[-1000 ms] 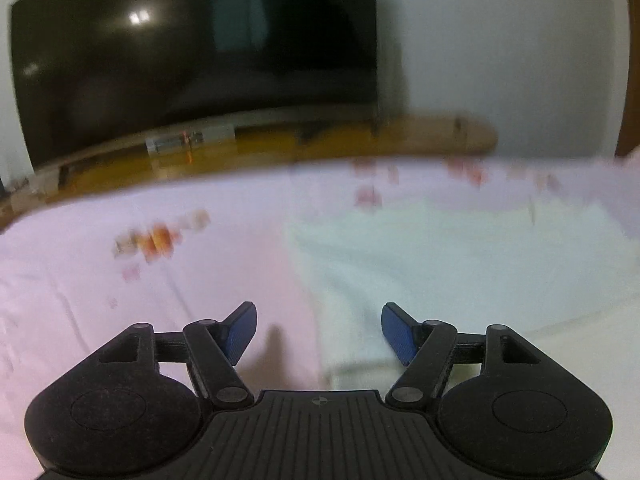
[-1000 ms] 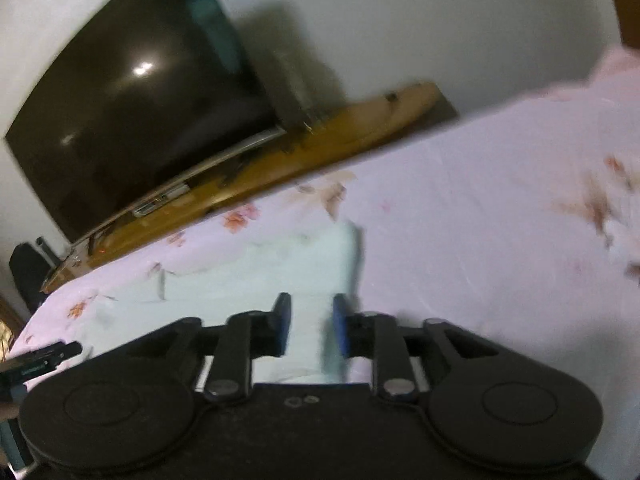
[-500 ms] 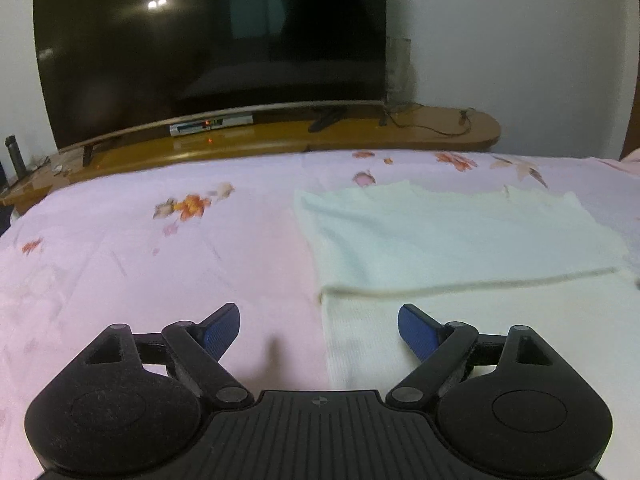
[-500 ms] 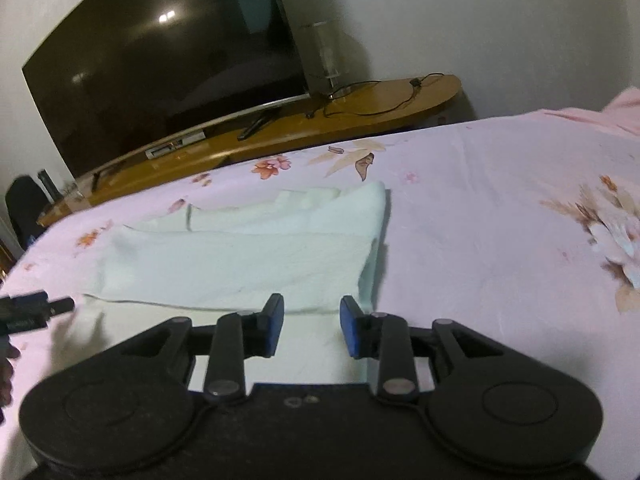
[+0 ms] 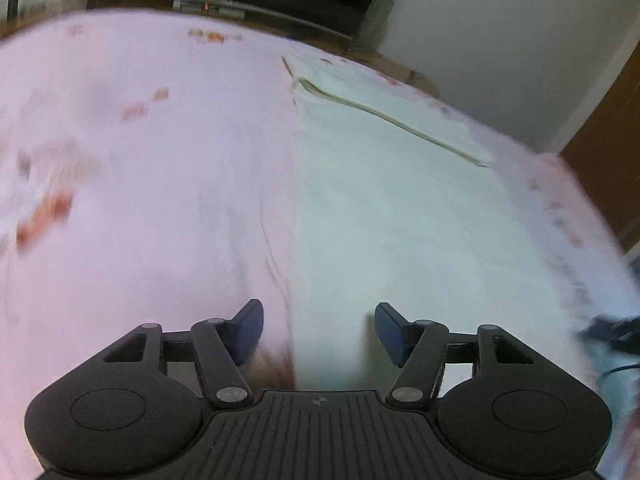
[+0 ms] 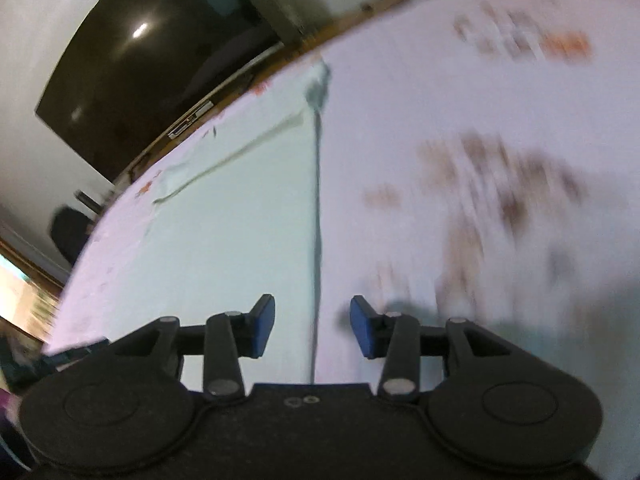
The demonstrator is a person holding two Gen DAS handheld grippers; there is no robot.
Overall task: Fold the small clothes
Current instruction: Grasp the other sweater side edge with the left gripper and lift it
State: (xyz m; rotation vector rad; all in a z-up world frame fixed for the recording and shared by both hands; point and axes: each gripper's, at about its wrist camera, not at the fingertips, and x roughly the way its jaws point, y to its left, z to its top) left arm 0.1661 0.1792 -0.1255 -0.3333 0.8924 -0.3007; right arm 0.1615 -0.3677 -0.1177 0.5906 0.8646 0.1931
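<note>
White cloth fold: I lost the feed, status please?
Left gripper closing, right gripper opening, both empty. White cloth flat on pink sheet, far edge folded over. Nothing in the way.

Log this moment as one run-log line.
stage: reaching for near corners | left gripper: closing, empty | right gripper: opening, empty | white cloth: far edge folded, on pink sheet

A pale white cloth garment [image 5: 392, 208], soft and matt with a thicker folded hem, lies on a pink cotton bedsheet [image 5: 160, 184] printed with blurred orange-brown flowers, smooth apart from a few fine creases. Each claw, left claw [image 5: 319, 330] and right claw [image 6: 312, 326], is matt black plastic with a ribbed body, small dull metal pivot pins and blue rubbery-looking pads [image 6: 262, 324]. Beyond the bed, a glossy black television screen [image 6: 152, 64] reflects a light above a varnished brown wooden shelf [image 6: 280, 60], against a matt white painted wall [image 5: 500, 40].
</note>
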